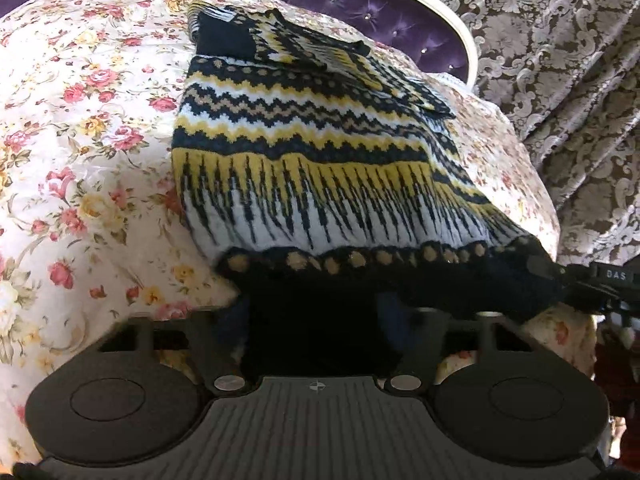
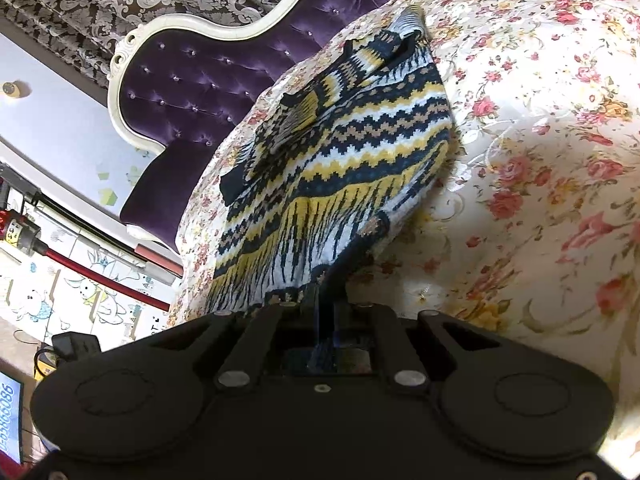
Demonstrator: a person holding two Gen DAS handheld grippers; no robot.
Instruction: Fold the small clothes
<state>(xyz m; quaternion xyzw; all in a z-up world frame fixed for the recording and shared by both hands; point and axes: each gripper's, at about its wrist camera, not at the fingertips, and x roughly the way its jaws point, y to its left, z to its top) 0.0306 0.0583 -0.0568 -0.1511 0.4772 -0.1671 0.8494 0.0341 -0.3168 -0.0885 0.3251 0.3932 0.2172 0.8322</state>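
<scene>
Small knit sweater (image 1: 320,152), navy/yellow/white/tan zigzag bands with a dotted navy hem, lies on a floral bedspread (image 1: 80,120). Sleeves are already folded in across the upper body of the garment, dark cuff visible near the collar end. Hem edge faces both cameras and is lifted slightly off the bed.

Left gripper (image 1: 316,320): hem bunched dark between the two fingers, the fabric fills the gap and drapes over the finger ends. Jaws partly closed with the hem held between them; pad contact itself is hidden under the knit, but the lifted edge reads as grasped.

Right gripper (image 2: 320,304): jaws clenched tight on the hem corner, a thin fold of knit pinched between the fingers and running back toward the gripper body. In the left wrist view the right gripper shows at the right edge, its tip at the sweater's hem corner.

Behind the bed: purple tufted headboard (image 2: 192,80) with a cream carved frame, brown damask curtain (image 1: 560,60). In the right wrist view, off the bed's side, a red-handled stick vacuum (image 2: 100,272) lies against a cartoon-print panel.
</scene>
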